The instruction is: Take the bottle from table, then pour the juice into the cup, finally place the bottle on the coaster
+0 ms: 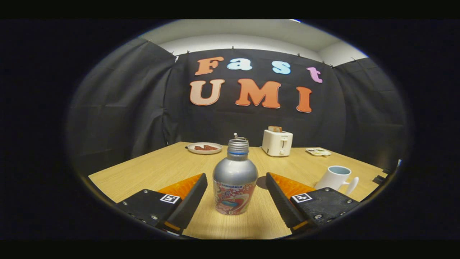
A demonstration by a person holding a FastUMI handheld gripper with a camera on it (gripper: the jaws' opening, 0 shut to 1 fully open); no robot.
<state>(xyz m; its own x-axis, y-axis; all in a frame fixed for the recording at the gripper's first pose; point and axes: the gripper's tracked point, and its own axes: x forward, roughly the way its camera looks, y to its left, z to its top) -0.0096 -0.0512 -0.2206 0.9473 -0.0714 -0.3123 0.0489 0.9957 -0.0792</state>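
A silver bottle [235, 180] with a threaded open neck and a red patterned label stands upright on the wooden table [158, 169]. It is between my two fingers, near their tips. My gripper [236, 178] is open, with a gap on each side of the bottle; neither finger [190, 198] touches it. A white cup [337, 178] with a pale blue inside stands to the right, beyond the right finger, its handle pointing right. I cannot pick out a coaster.
At the table's far edge stand a white toaster [276, 142] with bread in it, a white plate [205, 148] with reddish pieces to the left, and a small flat tray [318, 152] to the right. Black cloth walls close in the table.
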